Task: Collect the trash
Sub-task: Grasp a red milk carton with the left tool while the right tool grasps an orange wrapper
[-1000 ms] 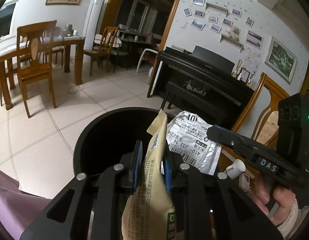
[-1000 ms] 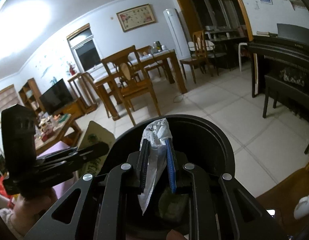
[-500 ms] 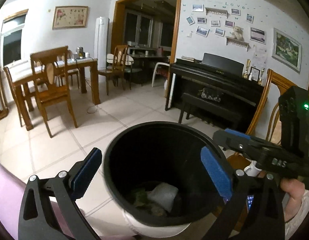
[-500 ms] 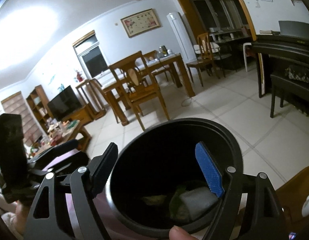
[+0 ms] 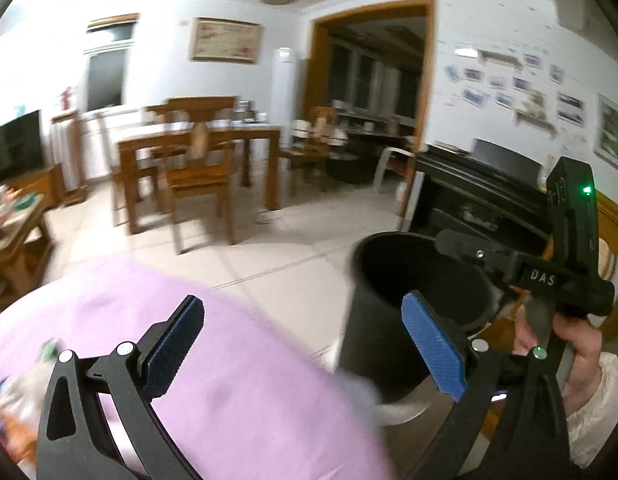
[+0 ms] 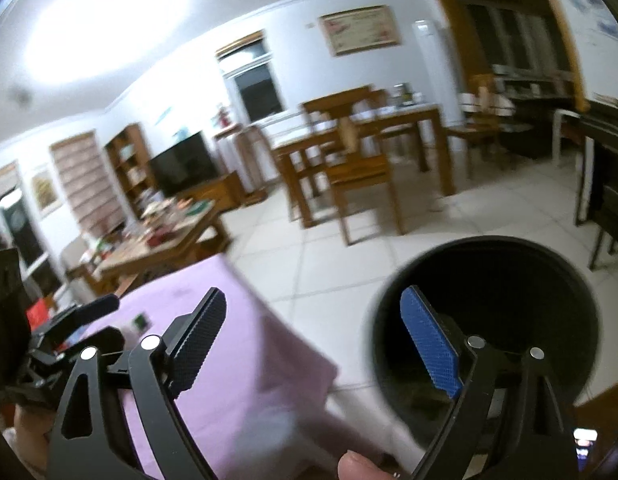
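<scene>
The left gripper [image 5: 303,350] is released, its jaws spread wide with nothing between them, above the pink cloth [image 5: 245,380] that covers the tabletop. The right gripper [image 6: 329,340] holds nothing either; its jaws are opening, one pad [image 6: 199,336] over the cloth [image 6: 237,344] and the blue pad [image 6: 429,344] over the bin's mouth. The black bin [image 6: 489,304] stands upright on the tiled floor [image 6: 321,264] just off the tabletop's right edge, its round mouth facing up and its long axis vertical; the left view shows it [image 5: 373,320] as a tall dark cylinder. What lies inside is too dark to make out. A small green scrap [image 6: 141,322] lies flat on the cloth near the tabletop's far left, and blurred litter [image 5: 17,396] sits at the left edge in the left view.
</scene>
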`<action>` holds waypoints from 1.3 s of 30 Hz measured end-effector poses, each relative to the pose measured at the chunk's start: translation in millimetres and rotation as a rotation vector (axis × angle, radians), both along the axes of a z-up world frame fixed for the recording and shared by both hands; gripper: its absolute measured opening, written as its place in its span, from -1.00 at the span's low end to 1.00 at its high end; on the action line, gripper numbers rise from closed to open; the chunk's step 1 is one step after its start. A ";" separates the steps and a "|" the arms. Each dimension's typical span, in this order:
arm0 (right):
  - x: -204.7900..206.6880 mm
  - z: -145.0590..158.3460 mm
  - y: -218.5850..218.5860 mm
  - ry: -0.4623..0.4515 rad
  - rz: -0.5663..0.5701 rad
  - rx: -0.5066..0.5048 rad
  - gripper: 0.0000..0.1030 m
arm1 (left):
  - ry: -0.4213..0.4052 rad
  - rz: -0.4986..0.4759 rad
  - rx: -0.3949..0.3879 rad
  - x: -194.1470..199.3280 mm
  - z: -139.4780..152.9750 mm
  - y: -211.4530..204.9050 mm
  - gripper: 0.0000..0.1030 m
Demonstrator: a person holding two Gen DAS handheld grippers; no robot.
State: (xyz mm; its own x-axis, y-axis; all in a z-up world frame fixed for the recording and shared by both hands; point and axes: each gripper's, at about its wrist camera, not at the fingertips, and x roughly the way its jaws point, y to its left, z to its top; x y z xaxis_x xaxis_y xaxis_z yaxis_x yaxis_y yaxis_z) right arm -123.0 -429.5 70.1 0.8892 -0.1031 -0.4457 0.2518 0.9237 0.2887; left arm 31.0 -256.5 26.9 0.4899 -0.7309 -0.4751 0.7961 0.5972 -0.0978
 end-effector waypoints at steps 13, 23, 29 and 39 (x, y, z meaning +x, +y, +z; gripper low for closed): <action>113.9 -6.0 214.7 0.090 0.460 -0.015 0.70 | 0.076 0.386 0.084 39.2 -22.0 218.9 0.90; 177.8 -28.5 329.6 0.204 0.667 -0.060 0.26 | 0.210 0.304 0.165 52.4 -64.0 257.5 0.50; 205.3 -48.3 363.1 0.264 0.734 -0.129 -0.02 | 0.290 0.282 0.176 62.2 -81.0 259.5 -0.05; 208.4 -48.2 372.9 0.226 0.741 -0.134 -0.43 | 0.265 0.330 0.129 57.4 -75.5 276.8 -0.41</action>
State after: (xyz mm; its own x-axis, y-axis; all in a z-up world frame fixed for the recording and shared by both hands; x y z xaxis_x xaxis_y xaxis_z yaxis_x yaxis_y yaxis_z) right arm 85.4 -56.6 22.0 0.6366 0.4161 -0.6493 -0.4044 0.8970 0.1783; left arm 88.4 20.3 -48.6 0.5358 -0.4822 -0.6931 0.5182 0.8359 -0.1809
